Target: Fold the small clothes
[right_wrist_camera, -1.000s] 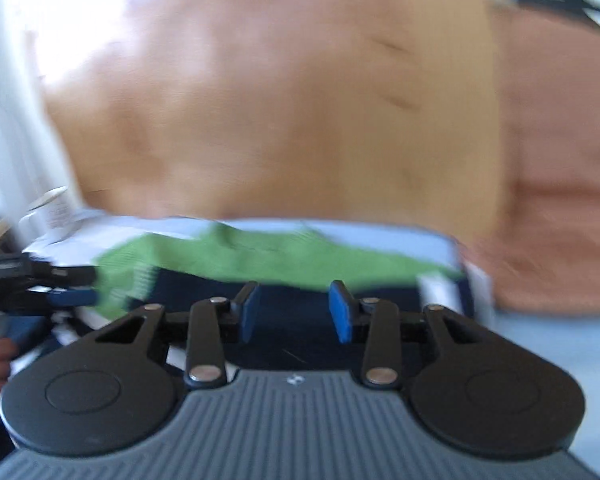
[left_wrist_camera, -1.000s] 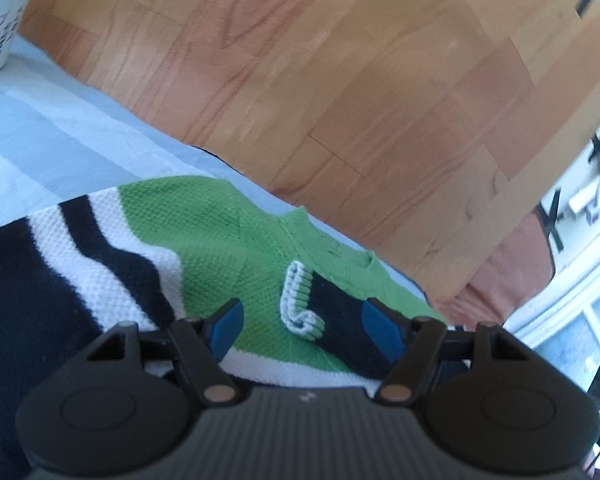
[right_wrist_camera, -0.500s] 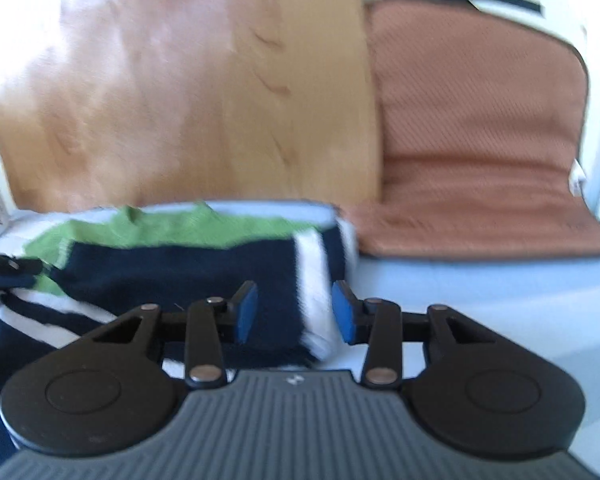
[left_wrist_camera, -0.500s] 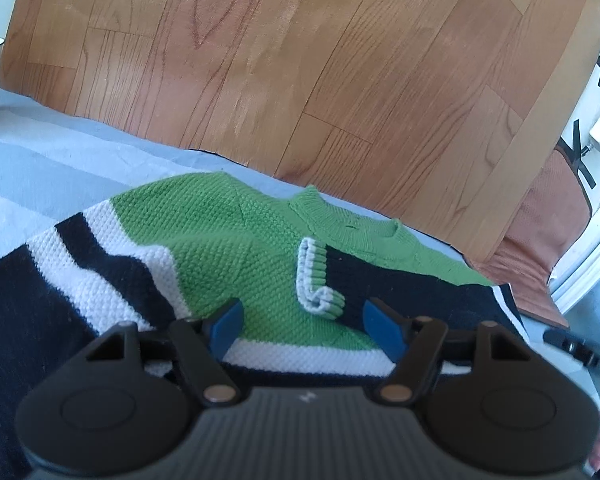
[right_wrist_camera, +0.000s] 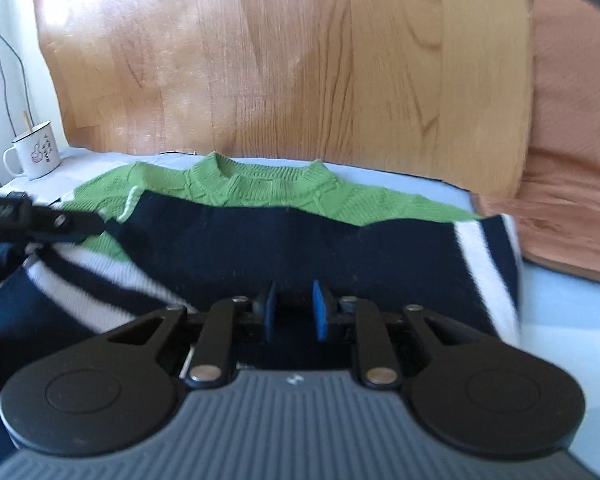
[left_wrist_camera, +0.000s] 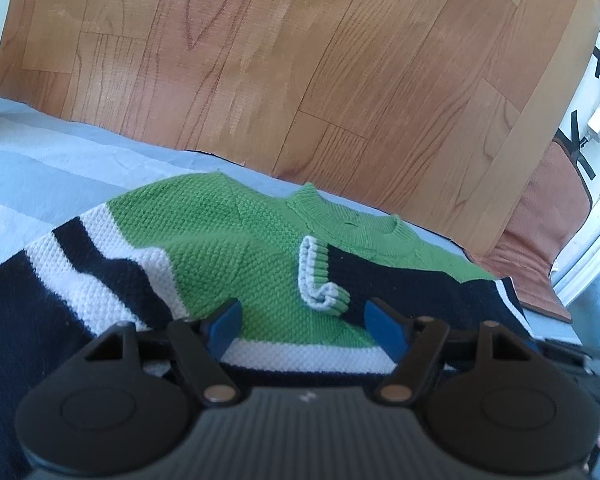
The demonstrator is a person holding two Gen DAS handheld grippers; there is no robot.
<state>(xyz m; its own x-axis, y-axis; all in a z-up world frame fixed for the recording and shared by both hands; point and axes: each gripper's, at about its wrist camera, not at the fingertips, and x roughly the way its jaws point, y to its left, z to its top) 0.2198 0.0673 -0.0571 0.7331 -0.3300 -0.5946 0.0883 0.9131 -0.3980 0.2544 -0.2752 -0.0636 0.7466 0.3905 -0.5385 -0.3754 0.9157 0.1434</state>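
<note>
Sweater: I see a small knit sweater (left_wrist_camera: pixel 228 248) in green, white and navy lying flat on the light blue cloth (left_wrist_camera: pixel 40 168), filling the lower half of both views; its green collar (right_wrist_camera: pixel 260 178) points toward the wood-pattern floor (left_wrist_camera: pixel 300 60) in the upper frame.
Sleeve: a navy sleeve is folded across the chest, its white-and-green cuff (left_wrist_camera: pixel 318 276) curled at centre of the left view.
Left gripper (left_wrist_camera: pixel 306 322): my fingers are spread wide and released, low over the green and white stripes, the cuff just ahead between them.
Right gripper (right_wrist_camera: pixel 294 312): my fingers stand close together with a narrow gap over the navy fold; whether they pinch fabric I cannot tell.
Mug: a white enamel mug (right_wrist_camera: pixel 34 156) stands at centre left of the right view.
Mat: a brown mat (right_wrist_camera: pixel 572 160) lies at right.
</note>
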